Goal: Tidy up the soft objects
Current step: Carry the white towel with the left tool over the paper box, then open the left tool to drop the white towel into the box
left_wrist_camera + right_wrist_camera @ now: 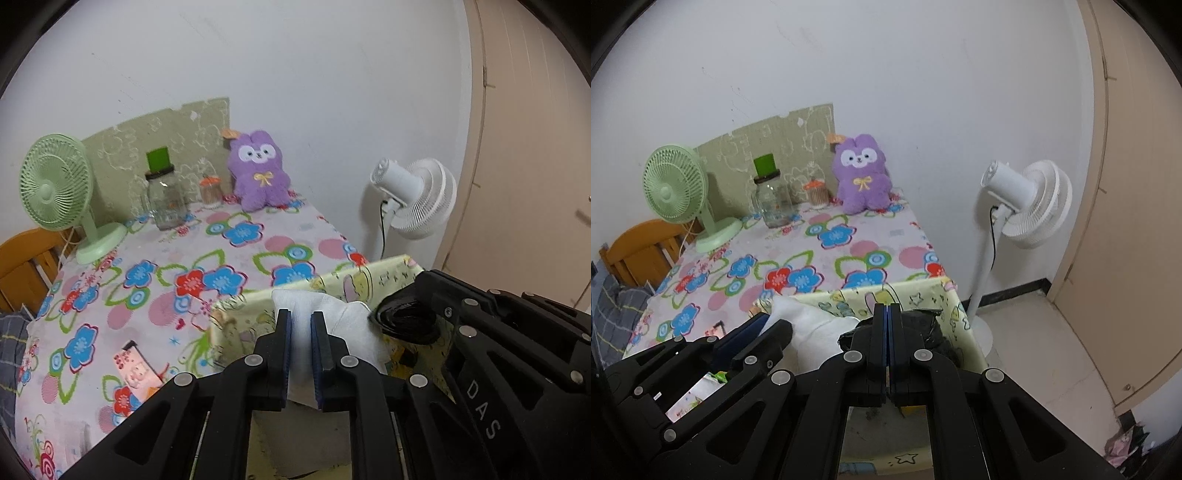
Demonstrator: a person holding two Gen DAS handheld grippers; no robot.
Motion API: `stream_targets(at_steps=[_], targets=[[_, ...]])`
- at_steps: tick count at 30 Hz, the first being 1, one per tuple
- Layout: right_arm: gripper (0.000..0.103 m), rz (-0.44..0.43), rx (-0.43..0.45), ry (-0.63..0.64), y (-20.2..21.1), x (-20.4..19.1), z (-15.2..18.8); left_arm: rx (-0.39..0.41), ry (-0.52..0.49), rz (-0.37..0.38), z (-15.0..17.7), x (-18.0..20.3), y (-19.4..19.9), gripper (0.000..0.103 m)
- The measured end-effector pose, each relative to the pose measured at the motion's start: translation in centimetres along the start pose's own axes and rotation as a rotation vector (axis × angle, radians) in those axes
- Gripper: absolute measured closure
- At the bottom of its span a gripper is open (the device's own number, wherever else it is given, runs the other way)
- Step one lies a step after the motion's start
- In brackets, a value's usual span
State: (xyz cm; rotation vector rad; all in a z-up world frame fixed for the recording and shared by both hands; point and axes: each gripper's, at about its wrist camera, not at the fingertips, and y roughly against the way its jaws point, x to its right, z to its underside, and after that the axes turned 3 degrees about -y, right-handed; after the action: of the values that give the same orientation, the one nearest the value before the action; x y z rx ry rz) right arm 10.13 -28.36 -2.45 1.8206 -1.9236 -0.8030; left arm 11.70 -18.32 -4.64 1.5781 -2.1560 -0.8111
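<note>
My left gripper [301, 321] is shut on a white folded cloth [354, 332] and holds it over a yellow cartoon-print fabric bin [240, 314] at the table's near right corner. My right gripper [888, 314] is shut on a black soft bundle [923, 325] over the same bin [923, 295]; the bundle also shows in the left wrist view [406, 317] at the right gripper's tip. The white cloth shows in the right wrist view [812, 321]. A purple plush bunny [258, 173] sits upright at the table's far edge against the wall.
The flowered tablecloth [184, 258] carries a green desk fan [55, 192], a glass jar with a green card [166, 199] and a small orange-lidded jar [210, 188]. A white standing fan [1027, 203] stands right of the table. A wooden chair [22, 262] is at left.
</note>
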Motion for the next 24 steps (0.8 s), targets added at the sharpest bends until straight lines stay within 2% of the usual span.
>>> stream_targets(at_steps=[5, 11, 16, 18, 20, 24], targets=[[0.1, -0.016, -0.045, -0.02, -1.0, 0.8, 0.7, -0.045, -0.017, 0.015, 0.4, 0.7, -1.1, 0.091], [0.1, -0.044, -0.064, -0.025, -1.4, 1.3, 1.4, -0.078, -0.041, 0.015, 1.0, 1.2, -1.8, 0.069], [0.099, -0.048, -0.079, -0.017, -1.6, 1.2, 1.7, -0.1, -0.045, 0.03, 1.3, 1.2, -2.0, 0.057], [0.099, -0.048, -0.083, -0.011, -1.6, 1.1, 1.8, -0.108, -0.046, 0.035, 1.4, 1.2, -2.1, 0.045], [0.099, -0.047, -0.088, -0.005, -1.6, 1.0, 2.0, -0.111, -0.049, 0.032, 1.6, 1.2, -2.0, 0.038], [0.099, -0.047, -0.096, 0.0, -1.4, 0.8, 2.3, -0.114, -0.052, 0.027, 1.8, 1.1, -1.7, 0.032]])
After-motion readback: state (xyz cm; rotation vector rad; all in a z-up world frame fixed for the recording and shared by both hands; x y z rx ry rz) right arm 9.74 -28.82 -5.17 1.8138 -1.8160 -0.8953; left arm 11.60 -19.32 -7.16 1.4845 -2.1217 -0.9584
